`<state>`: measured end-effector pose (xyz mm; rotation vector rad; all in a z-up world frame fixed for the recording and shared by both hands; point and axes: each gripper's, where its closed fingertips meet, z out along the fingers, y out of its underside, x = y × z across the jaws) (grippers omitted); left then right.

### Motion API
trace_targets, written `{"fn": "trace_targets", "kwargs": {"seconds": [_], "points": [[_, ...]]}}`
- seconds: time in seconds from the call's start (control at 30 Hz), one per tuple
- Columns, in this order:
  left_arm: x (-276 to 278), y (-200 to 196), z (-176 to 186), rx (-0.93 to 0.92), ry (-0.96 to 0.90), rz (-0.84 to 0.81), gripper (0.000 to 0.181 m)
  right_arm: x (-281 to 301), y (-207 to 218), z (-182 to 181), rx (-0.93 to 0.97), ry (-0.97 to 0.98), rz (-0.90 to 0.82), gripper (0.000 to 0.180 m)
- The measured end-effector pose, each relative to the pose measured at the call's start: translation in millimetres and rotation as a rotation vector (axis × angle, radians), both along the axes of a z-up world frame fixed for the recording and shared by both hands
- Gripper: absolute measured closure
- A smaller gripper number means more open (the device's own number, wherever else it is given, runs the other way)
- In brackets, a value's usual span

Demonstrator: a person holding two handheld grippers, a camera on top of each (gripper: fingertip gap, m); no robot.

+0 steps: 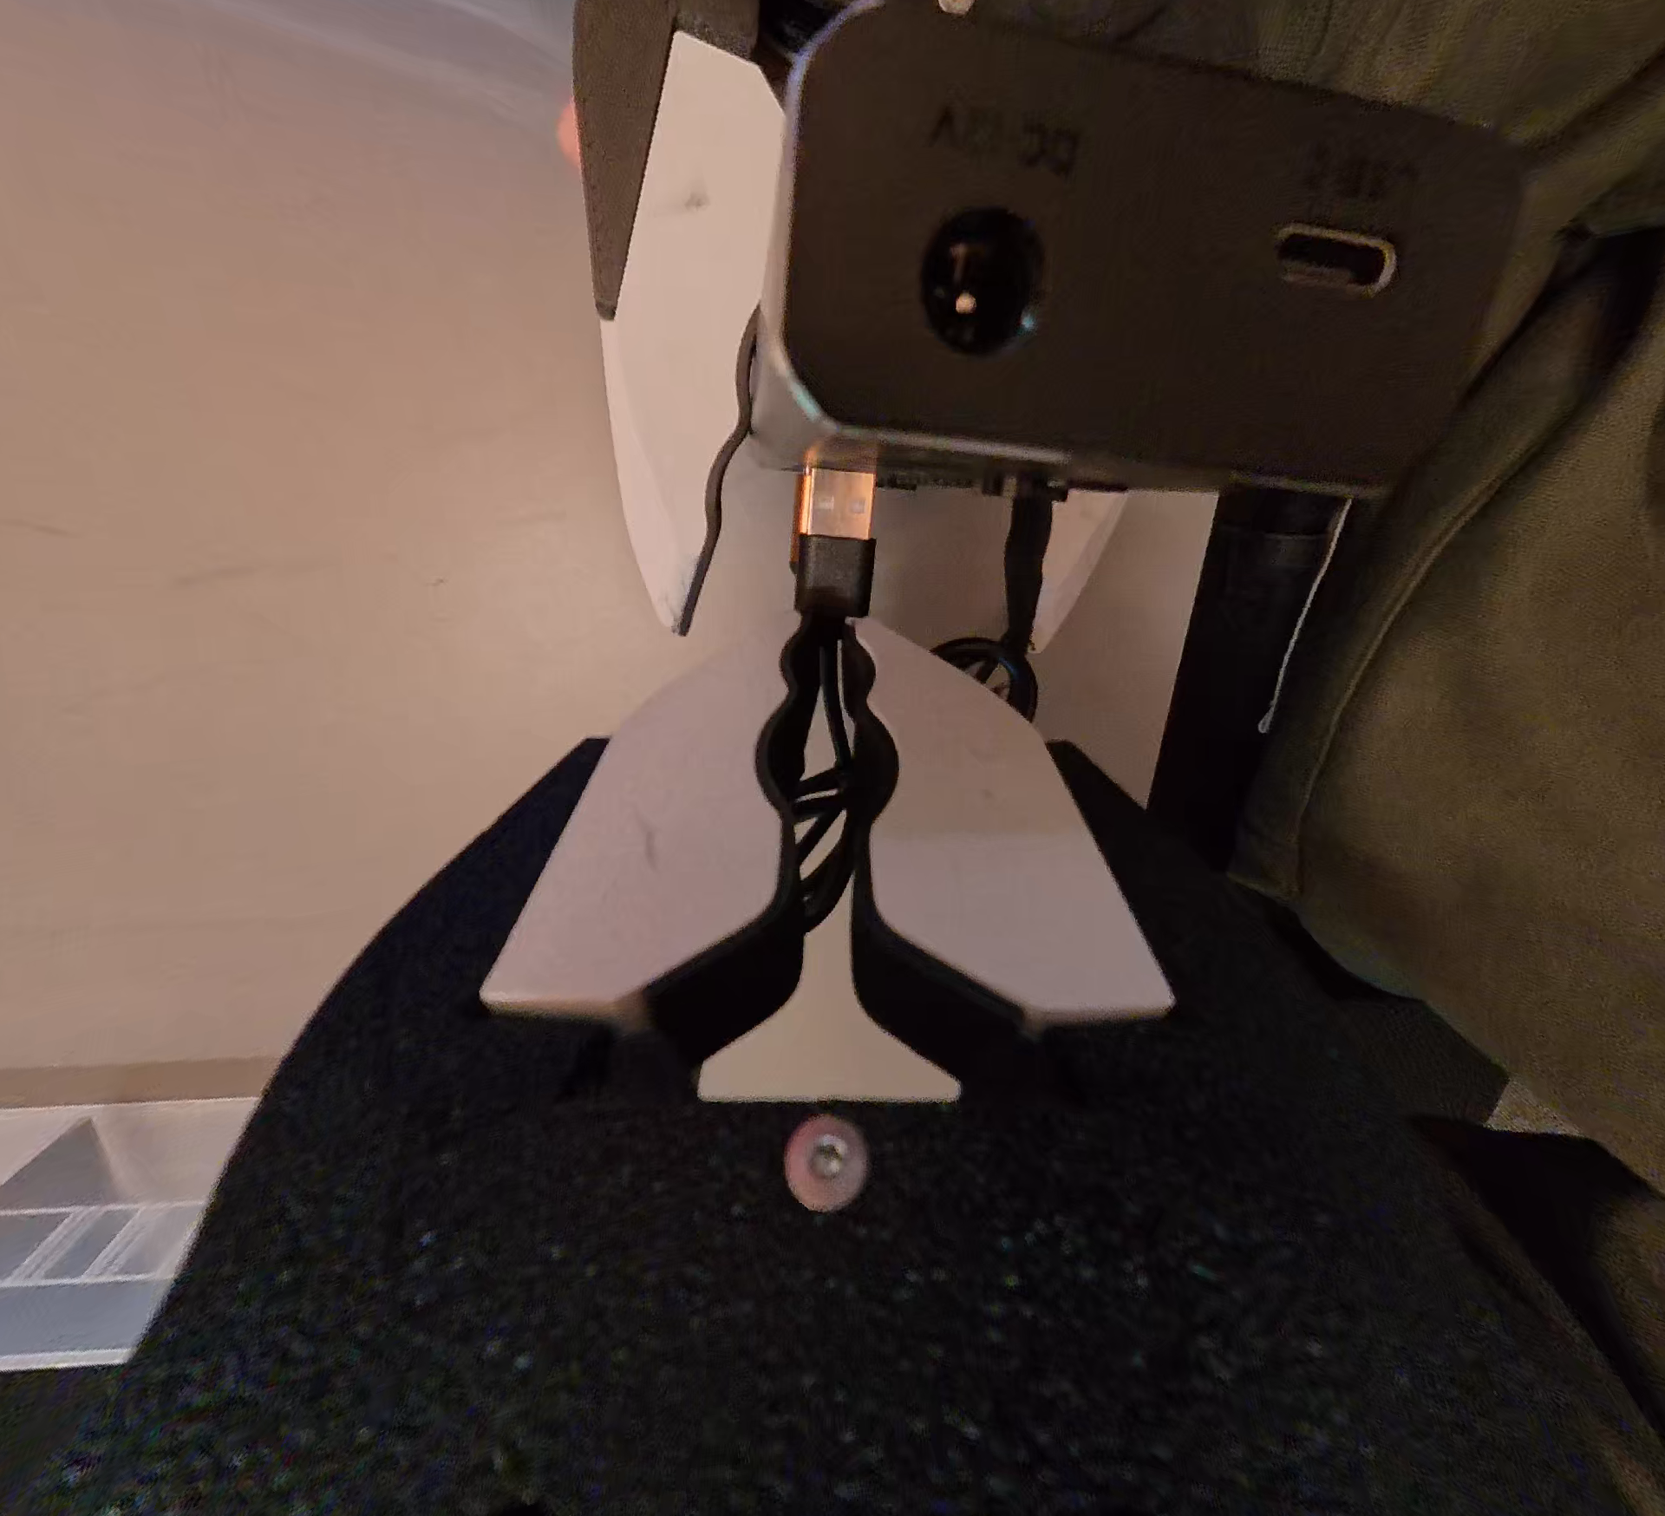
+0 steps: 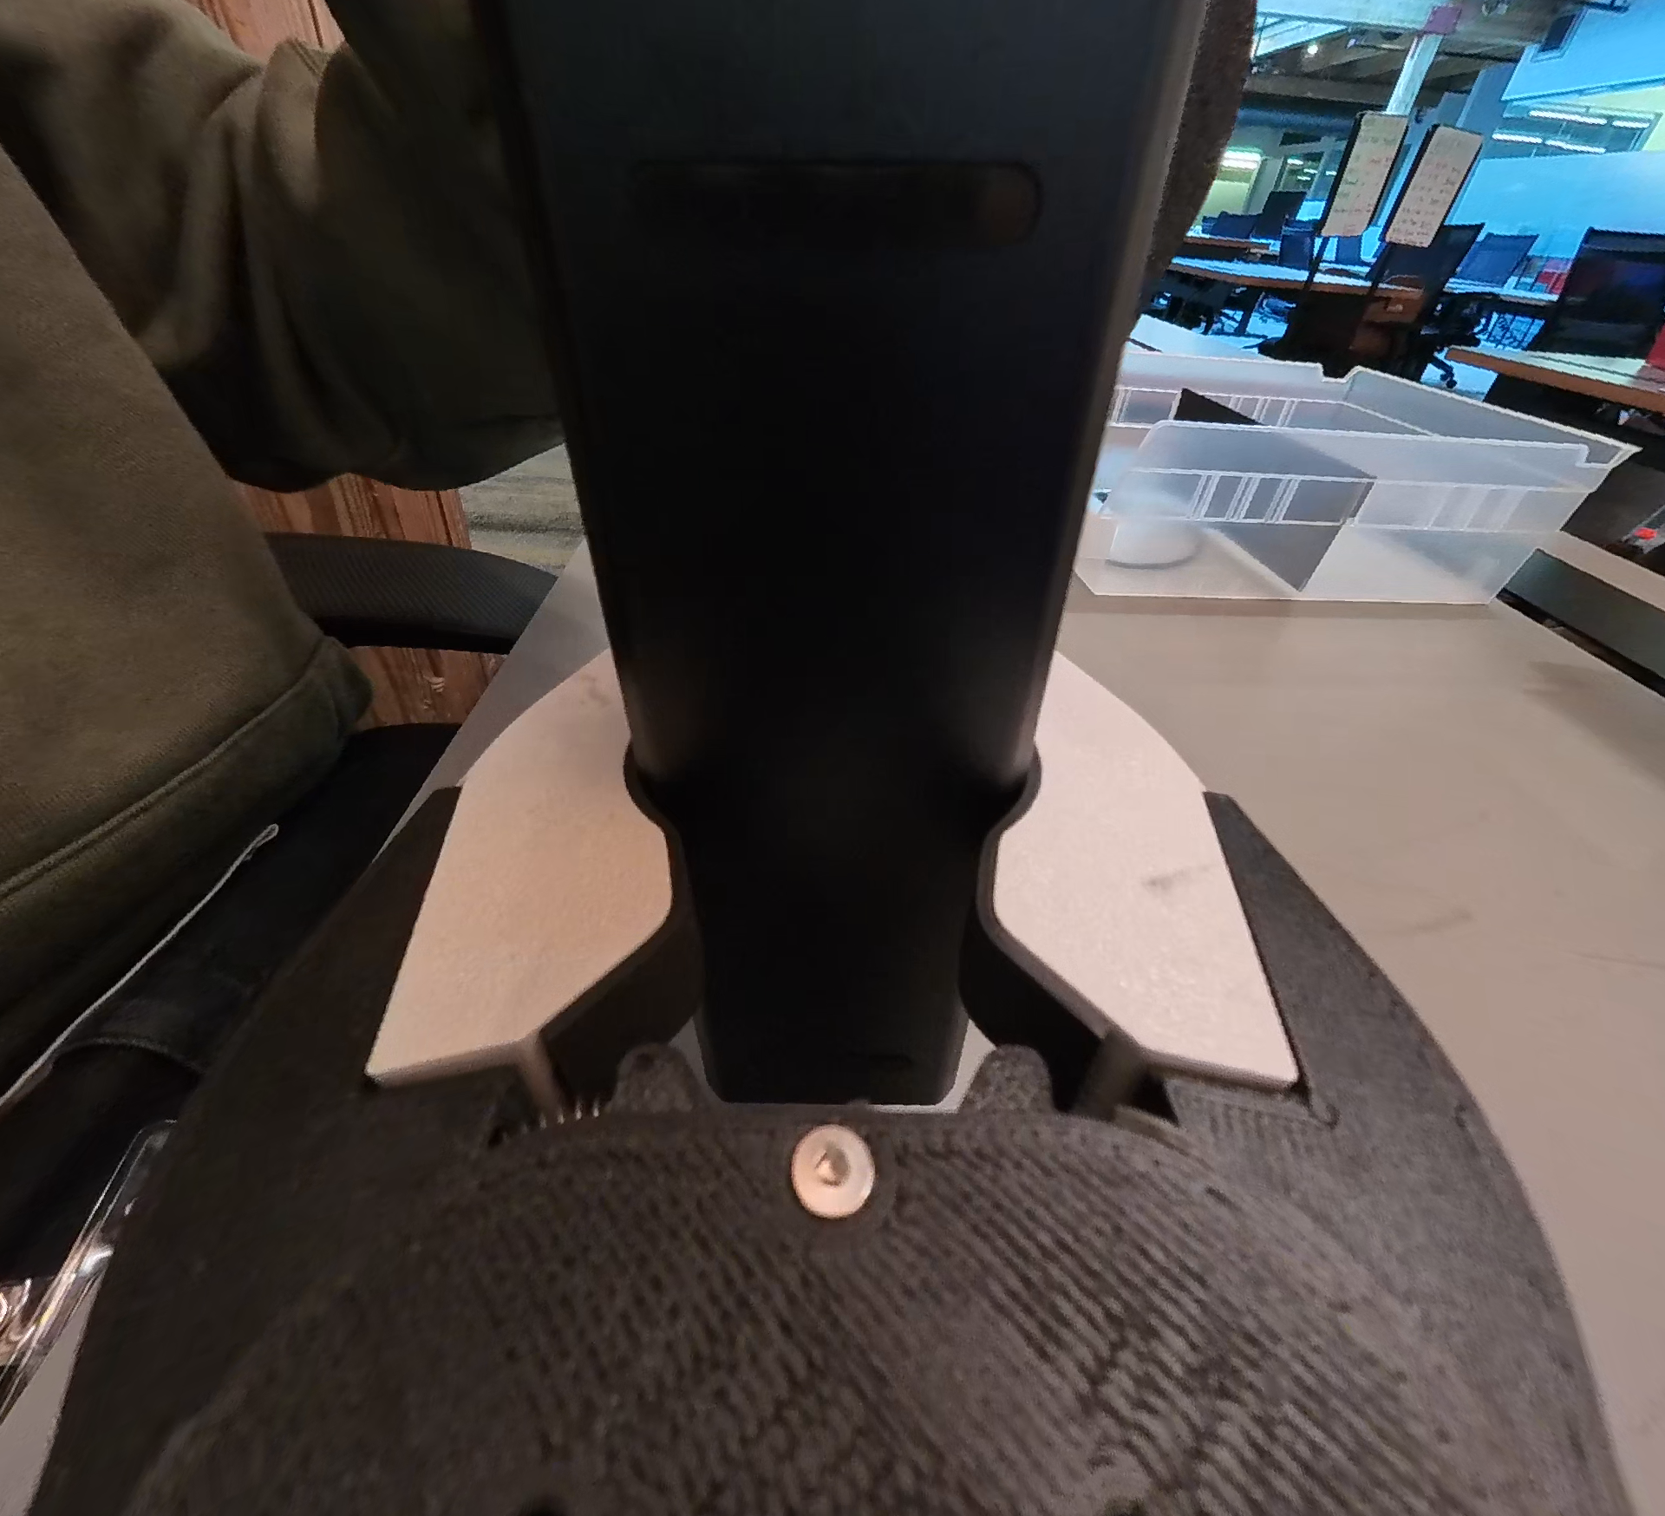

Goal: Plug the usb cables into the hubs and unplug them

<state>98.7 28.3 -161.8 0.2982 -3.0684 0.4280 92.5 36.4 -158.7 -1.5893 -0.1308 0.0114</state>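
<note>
In the left wrist view my left gripper [image 1: 833, 644] is shut on a black USB cable [image 1: 824, 761], just behind its black plug [image 1: 833, 563]. The plug's metal tip [image 1: 833, 501] meets the lower face of a dark grey hub [image 1: 1126, 256]; most of the metal shell still shows. The hub's end face has a round socket and a small oval port. A white finger [image 1: 667, 319] of the right gripper flanks the hub. In the right wrist view my right gripper [image 2: 829, 761] is shut on the long dark hub [image 2: 829, 391], which stands up between its fingers.
An olive-green sleeve fills the right of the left wrist view [image 1: 1442, 662] and the left of the right wrist view [image 2: 135, 391]. Clear plastic trays [image 2: 1351, 500] stand on the pale table [image 2: 1351, 797]. A black chair arm [image 2: 405, 590] is at the table's left edge.
</note>
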Motion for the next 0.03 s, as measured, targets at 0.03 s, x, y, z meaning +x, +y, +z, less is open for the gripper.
{"fn": "trace_targets", "kwargs": {"seconds": [0.03], "points": [[0.5,-0.1,0.0,0.002,-0.001,0.003,0.177,-0.1,0.0,0.1,0.001,0.0,0.001,0.107]]}}
